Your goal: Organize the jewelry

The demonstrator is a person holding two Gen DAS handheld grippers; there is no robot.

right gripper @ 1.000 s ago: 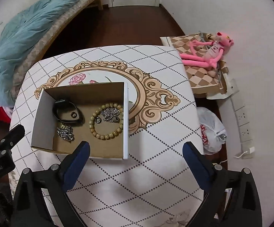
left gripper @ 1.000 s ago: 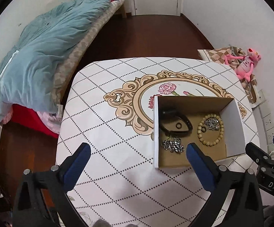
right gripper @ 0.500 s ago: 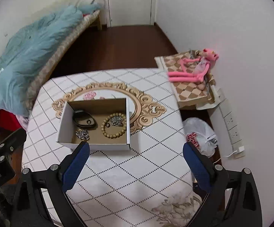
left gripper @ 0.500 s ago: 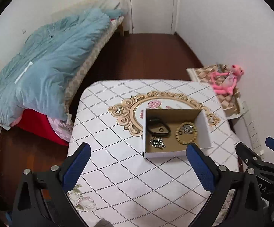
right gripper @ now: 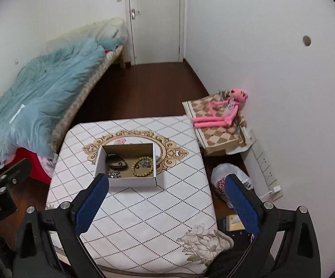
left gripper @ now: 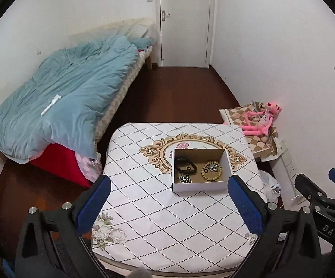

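**Both tongs held high and wide, jewelry box on the table below**

The left wrist view takes in the whole blue duvet (left gripper: pixel 61 97) on the bed and shows the right gripper (left gripper: pixel 315 185) at its right edge. The right wrist view shows a white plastic bag (right gripper: pixel 227 176) and a wall power strip (right gripper: pixel 264 164) more fully, with the left gripper (right gripper: pixel 7 169) at its left edge.

One open cardboard box (left gripper: pixel 199 186) sits on the diamond-patterned tablecloth (left gripper: pixel 158 208), over the gold oval frame print. Inside lie four pieces: one black band (left gripper: pixel 186 165), one silver chain cluster (left gripper: pixel 184 178), one wooden bead bracelet (left gripper: pixel 211 171) and one silver piece (left gripper: pixel 212 166) inside the bracelet's ring. One pink plush toy (left gripper: pixel 261 120) lies on a checked cushion (left gripper: pixel 257 139) beside the table.

Both tongs are spread wide and hold nothing. The box lies ahead of the fingers in each view, well apart from the blue pads (right gripper: pixel 242 205).
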